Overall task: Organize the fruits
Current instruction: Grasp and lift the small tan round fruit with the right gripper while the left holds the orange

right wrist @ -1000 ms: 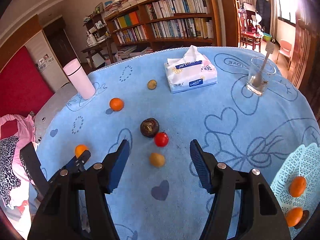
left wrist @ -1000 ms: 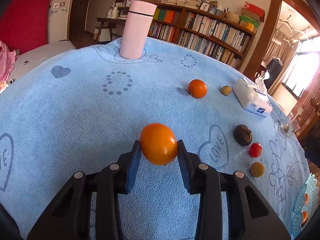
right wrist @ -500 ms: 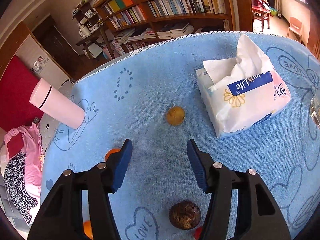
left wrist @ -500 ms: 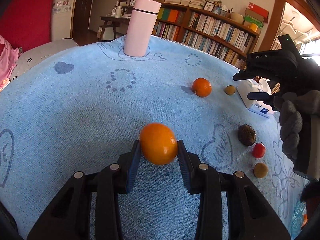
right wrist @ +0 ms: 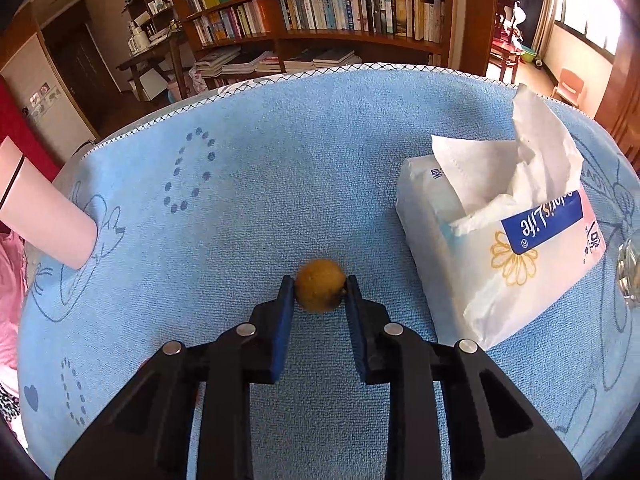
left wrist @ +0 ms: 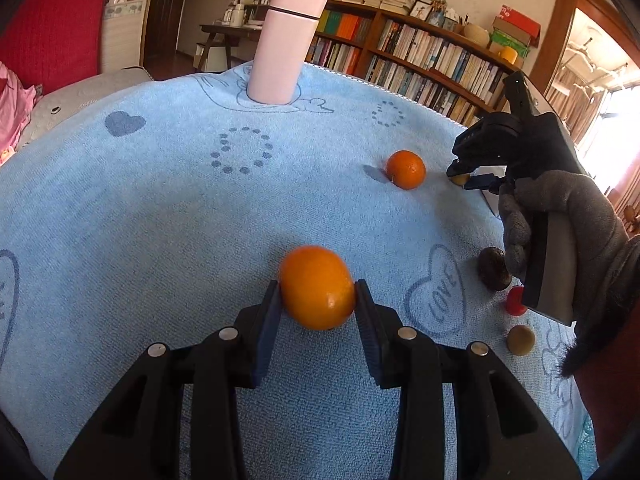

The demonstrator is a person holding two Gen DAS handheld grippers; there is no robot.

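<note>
Left gripper (left wrist: 316,300): jaws narrow, pads pressed on either side of an orange (left wrist: 317,287), which is held above the blue cloth (left wrist: 160,220).

Right gripper (right wrist: 320,300): jaws have just been closing and now clamp a small brown fruit (right wrist: 320,291) that sits on the cloth, just left of the tissue pack (right wrist: 500,248). In the left wrist view the same gripper (left wrist: 466,176) appears at the right, held by a gloved hand (left wrist: 560,216), its tips down at the brown fruit (left wrist: 460,179).

Positions relative to the tissue pack in the right wrist view: the pink flask (right wrist: 44,220) stands far to its left, near the cloth's edge; a glass (right wrist: 630,276) shows only partly at its right, at the frame border.

Other fruit, left wrist view: a second orange (left wrist: 406,169) lies on the cloth just left of the right gripper's tips. Nearer the camera, partly behind the gloved hand, lie a dark round fruit (left wrist: 493,268), a red fruit (left wrist: 514,300) and a tan fruit (left wrist: 521,339), close together in a short row. The flask (left wrist: 286,44) stands upright at the cloth's far side.

Background: bookshelves (right wrist: 340,4).
</note>
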